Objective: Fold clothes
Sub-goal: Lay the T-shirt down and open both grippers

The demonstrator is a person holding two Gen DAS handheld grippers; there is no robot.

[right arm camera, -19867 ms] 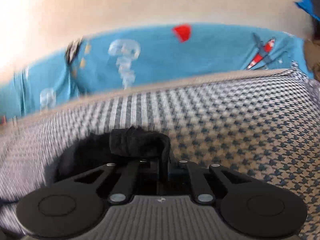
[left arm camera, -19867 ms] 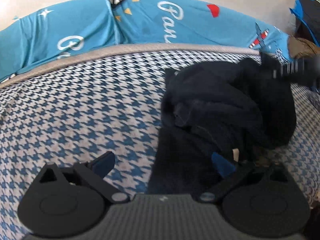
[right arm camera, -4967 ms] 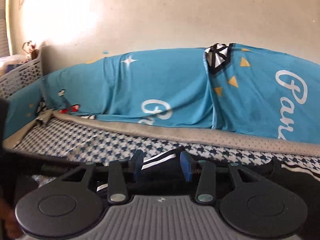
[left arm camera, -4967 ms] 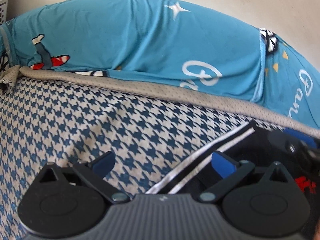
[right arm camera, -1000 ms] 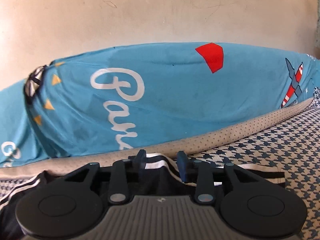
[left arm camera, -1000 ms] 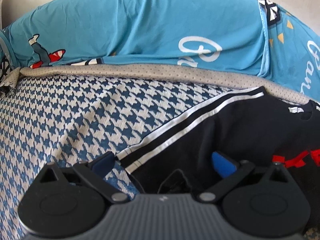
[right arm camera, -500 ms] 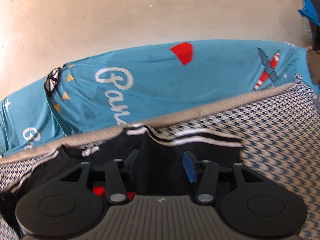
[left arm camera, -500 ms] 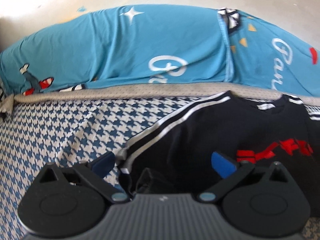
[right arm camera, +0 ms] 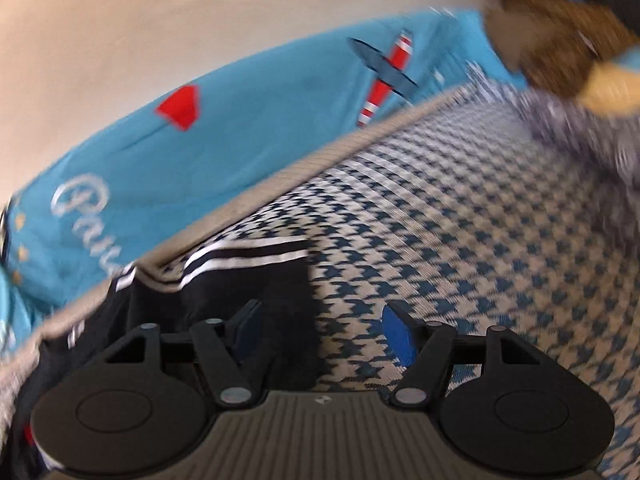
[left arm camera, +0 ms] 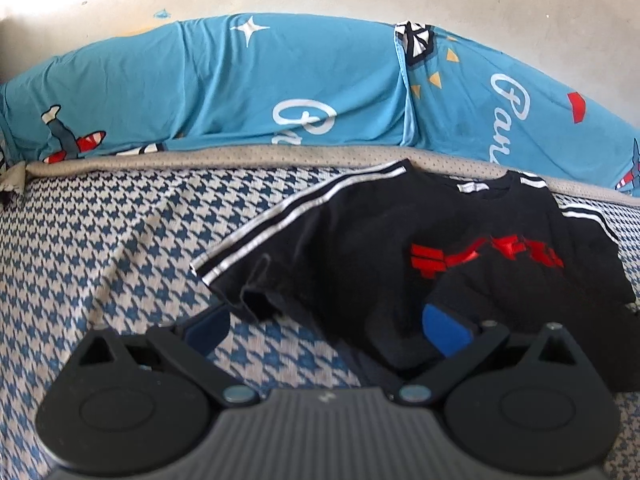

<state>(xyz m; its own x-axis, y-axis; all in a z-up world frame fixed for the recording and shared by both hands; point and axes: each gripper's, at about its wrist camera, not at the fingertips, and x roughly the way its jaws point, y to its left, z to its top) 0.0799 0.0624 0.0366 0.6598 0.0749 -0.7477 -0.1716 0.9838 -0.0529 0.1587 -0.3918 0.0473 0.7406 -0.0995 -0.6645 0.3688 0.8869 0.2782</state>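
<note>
A black T-shirt [left arm camera: 360, 248] with white sleeve stripes and a red chest print lies face up on the houndstooth bedcover [left arm camera: 100, 240]. My left gripper [left arm camera: 326, 330] hovers open over the shirt's near left edge, by the left sleeve, with nothing pinched between its blue pads. In the blurred right wrist view the other striped sleeve [right arm camera: 256, 276] lies flat on the cover. My right gripper [right arm camera: 322, 330] is tilted above that sleeve's end. Its jaws are opening and the pads press on nothing.
A blue printed sheet [left arm camera: 240, 92] is draped along the beige wall behind the bed, over a grey mattress edge [left arm camera: 200, 158]. Blurred brown and yellow fabric things [right arm camera: 560, 48] sit at the bed's far right corner. Bare houndstooth cover [right arm camera: 480, 220] stretches right of the shirt.
The left gripper has drawn back and up, so the whole shirt front now shows. The right gripper has widened off the striped sleeve, swung right and rolled.
</note>
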